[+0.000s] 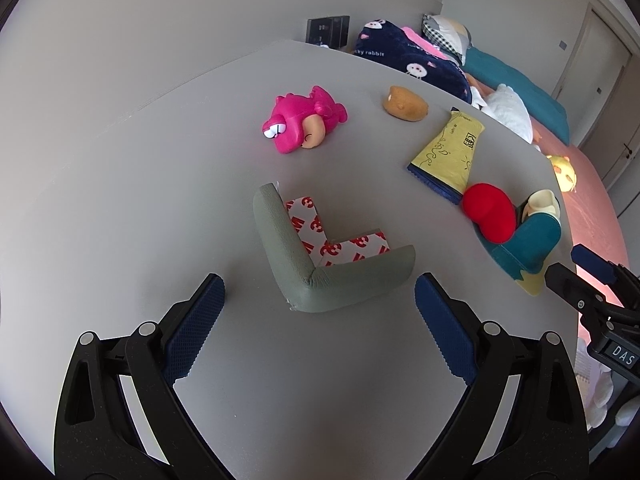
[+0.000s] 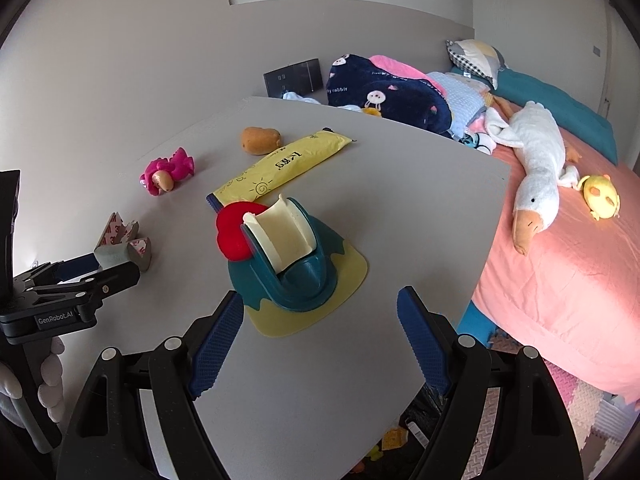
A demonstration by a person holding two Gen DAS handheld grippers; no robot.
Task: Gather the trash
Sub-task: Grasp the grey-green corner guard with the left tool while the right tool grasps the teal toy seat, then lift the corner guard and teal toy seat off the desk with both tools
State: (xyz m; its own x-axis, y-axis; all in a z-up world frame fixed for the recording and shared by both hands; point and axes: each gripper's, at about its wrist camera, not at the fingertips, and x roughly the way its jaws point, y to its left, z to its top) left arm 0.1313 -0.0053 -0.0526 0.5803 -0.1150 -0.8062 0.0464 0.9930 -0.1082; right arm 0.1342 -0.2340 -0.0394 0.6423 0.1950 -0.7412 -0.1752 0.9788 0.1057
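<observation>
This is a bedroom in a home, likely a child's. A bed (image 2: 560,280) with a pink sheet runs along the three o'clock side of the grey desk (image 2: 400,200), piled with a navy rabbit-print blanket (image 2: 384,96), a checked pillow (image 2: 476,56), a white plush goose (image 2: 536,160) and a small yellow soft toy (image 2: 600,196). Pastel foam play mats (image 2: 592,412) cover the floor at about four o'clock. On the desk lie a pink plastic toy (image 1: 300,120) and a brown plush (image 1: 404,104). A closed door (image 1: 592,64) stands at two o'clock.
</observation>
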